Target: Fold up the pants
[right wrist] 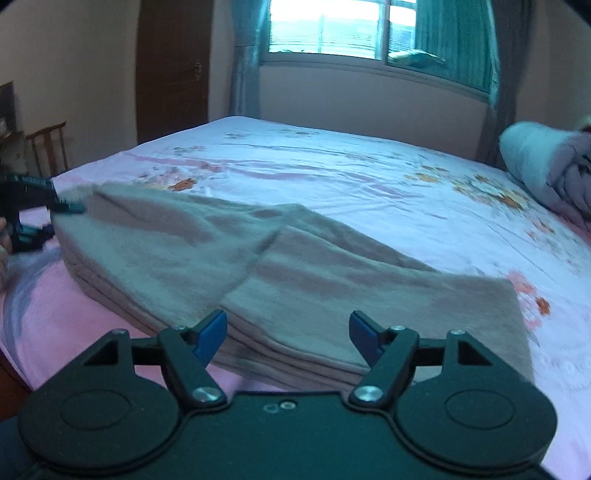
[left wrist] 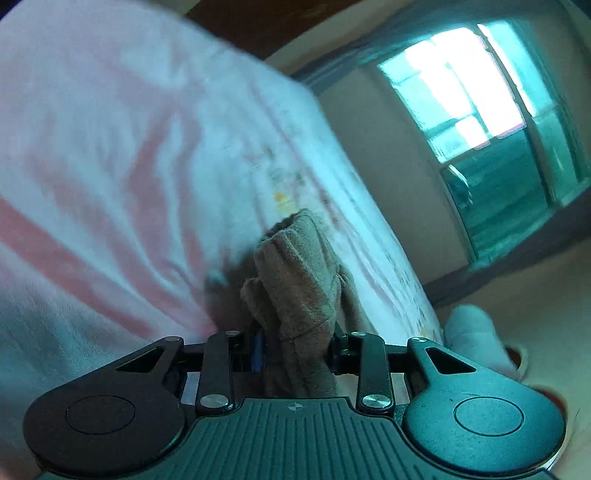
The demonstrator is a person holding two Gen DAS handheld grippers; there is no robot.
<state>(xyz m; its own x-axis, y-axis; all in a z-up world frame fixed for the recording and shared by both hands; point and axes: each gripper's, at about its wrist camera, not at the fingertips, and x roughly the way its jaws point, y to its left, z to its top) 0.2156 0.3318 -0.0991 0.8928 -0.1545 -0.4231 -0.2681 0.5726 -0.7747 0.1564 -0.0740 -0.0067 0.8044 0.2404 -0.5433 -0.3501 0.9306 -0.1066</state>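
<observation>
Folding pants point(right wrist: 229, 258) on the bed point(right wrist: 369, 173), we clamp one end in our left tool point(left wrist: 295, 332); our right tool point(right wrist: 288, 325) gapes empty over the near edge. One lengthwise fold looks done; crosswise folds remain.

I count one pair of pants point(right wrist: 280, 280) on one bed point(right wrist: 369, 177). Two grippers on my feeds: the left gripper point(left wrist: 295, 347) and the right gripper point(right wrist: 288, 332). One pillow point(right wrist: 535, 162) at the bed's far corner. One window point(right wrist: 369, 29), two curtains, one dark door point(right wrist: 173, 70), one wooden chair point(right wrist: 48, 147).
</observation>
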